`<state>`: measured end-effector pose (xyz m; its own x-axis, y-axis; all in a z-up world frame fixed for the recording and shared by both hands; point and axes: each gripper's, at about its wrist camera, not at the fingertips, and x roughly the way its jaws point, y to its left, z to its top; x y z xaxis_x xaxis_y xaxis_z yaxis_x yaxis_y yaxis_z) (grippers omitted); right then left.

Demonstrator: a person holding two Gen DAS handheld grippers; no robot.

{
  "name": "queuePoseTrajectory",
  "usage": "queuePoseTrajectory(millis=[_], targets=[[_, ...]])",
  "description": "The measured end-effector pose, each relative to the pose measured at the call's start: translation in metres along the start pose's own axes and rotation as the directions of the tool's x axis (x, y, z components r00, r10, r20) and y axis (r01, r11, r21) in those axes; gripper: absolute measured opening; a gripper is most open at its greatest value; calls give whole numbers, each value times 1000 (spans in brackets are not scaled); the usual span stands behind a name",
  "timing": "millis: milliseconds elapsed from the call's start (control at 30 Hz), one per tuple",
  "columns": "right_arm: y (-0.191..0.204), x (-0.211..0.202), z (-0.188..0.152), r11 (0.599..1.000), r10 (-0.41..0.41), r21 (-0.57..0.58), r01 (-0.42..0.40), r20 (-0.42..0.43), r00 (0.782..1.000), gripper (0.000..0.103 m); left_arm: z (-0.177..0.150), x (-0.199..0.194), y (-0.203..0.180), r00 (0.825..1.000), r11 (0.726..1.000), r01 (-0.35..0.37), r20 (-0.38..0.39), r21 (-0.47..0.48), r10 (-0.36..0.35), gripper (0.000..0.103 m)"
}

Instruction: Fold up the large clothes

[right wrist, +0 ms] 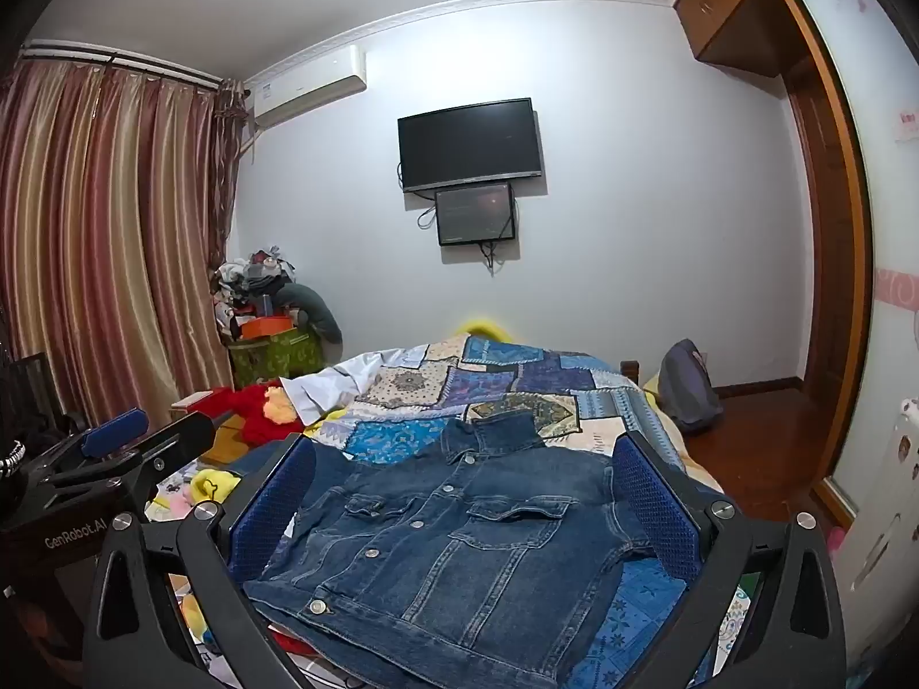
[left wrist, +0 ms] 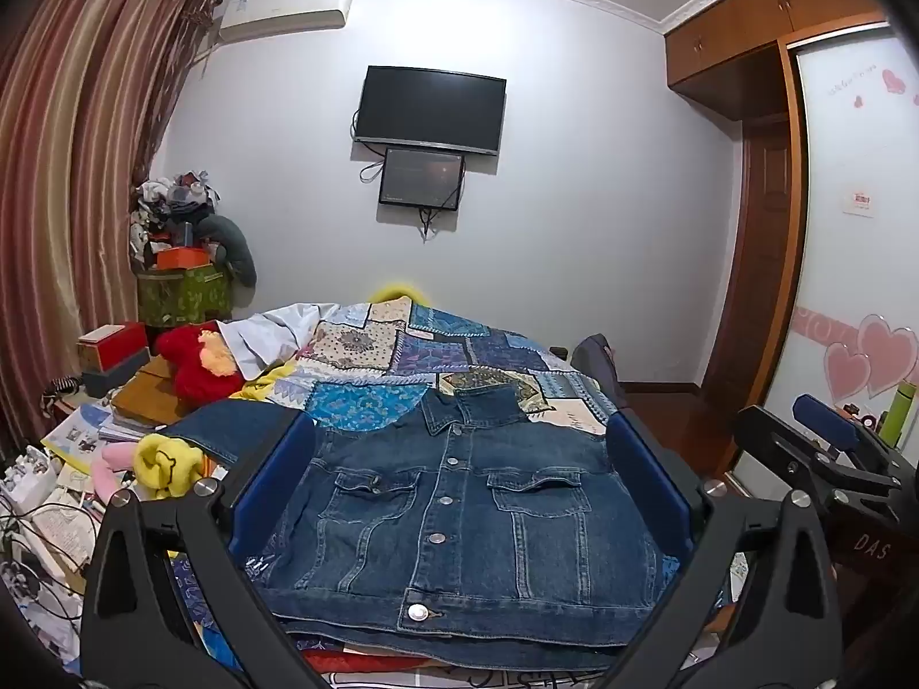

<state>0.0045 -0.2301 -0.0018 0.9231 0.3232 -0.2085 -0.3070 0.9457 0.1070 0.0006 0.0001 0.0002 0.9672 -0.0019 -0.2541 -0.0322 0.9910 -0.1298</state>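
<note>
A dark blue denim jacket point(left wrist: 459, 517) lies front up and buttoned on the bed, collar away from me; it also shows in the right wrist view point(right wrist: 454, 545). One sleeve point(left wrist: 230, 430) spreads out to the left. My left gripper point(left wrist: 459, 494) is open and empty, held above the jacket's near hem, its blue pads point(left wrist: 270, 494) wide apart. My right gripper point(right wrist: 465, 511) is open and empty too, above the jacket, slightly to the right. Each gripper shows at the edge of the other's view: the right one point(left wrist: 827, 442) and the left one point(right wrist: 115, 436).
A patchwork quilt point(left wrist: 436, 356) covers the bed. A red plush toy point(left wrist: 195, 362), a yellow toy point(left wrist: 163, 465), books and boxes crowd the left side. Striped curtains point(left wrist: 74, 172) hang at the left. A wooden wardrobe point(left wrist: 764, 229) and floor lie to the right.
</note>
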Motion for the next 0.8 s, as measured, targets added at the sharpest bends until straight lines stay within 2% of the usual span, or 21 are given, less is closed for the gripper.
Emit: queuePoseTrajectory(millis=[800], targets=[[0,2,0,1000,1,-3,-1,1,1000,103,2,0,2,1000,1000,8,7,5,-8,102]])
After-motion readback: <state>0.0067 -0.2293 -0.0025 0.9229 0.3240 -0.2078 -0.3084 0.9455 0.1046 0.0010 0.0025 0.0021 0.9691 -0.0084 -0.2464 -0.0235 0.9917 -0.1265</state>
